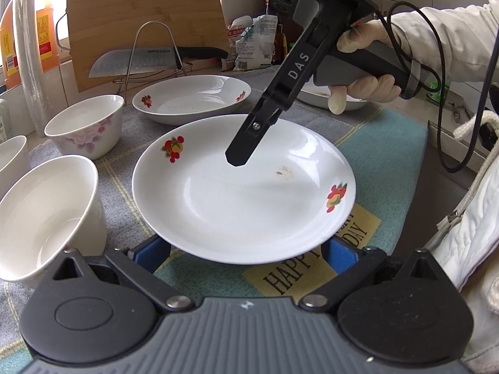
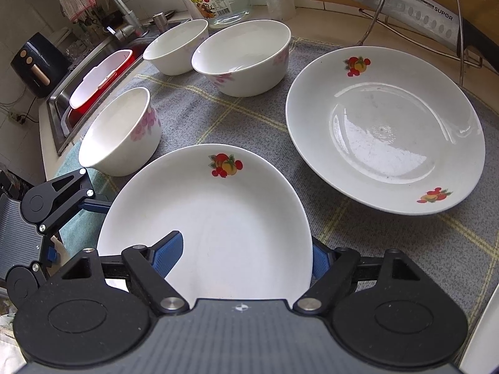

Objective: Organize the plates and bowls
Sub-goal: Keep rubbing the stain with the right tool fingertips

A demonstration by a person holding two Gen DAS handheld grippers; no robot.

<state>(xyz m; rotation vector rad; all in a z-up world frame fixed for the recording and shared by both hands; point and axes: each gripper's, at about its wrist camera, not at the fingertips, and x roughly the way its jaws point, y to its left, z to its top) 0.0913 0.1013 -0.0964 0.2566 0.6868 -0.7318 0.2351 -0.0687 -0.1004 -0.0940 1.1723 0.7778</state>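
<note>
On the grey checked cloth (image 2: pixel 249 118) in front of you sits the near plate (image 1: pixel 243 193), and both tools are at it. Your right gripper (image 2: pixel 246 255) straddles its near rim, one blue pad inside the well and one outside; the pads stand clear of the china, so nothing is pinched yet. Your left gripper (image 1: pixel 246 254) has its blue fingers (image 1: pixel 338 254) spread wide, their tips hidden behind the plate's rim (whether they touch it from below, you cannot tell).

Treat the plate as stiff, glazed, slick and breakable: it will likely slide in a light pinch and chip if it knocks china. Take it by the flat rim, pads square across the edge, not by the sloping well.

A second plate (image 2: pixel 383 131) lies just beyond to the right, the natural place to stack. Three bowls (image 2: pixel 243 59) crowd the left side, with the sink (image 2: pixel 59 115) edge behind them. Open cloth lies between the two plates; lift clear before crossing.
</note>
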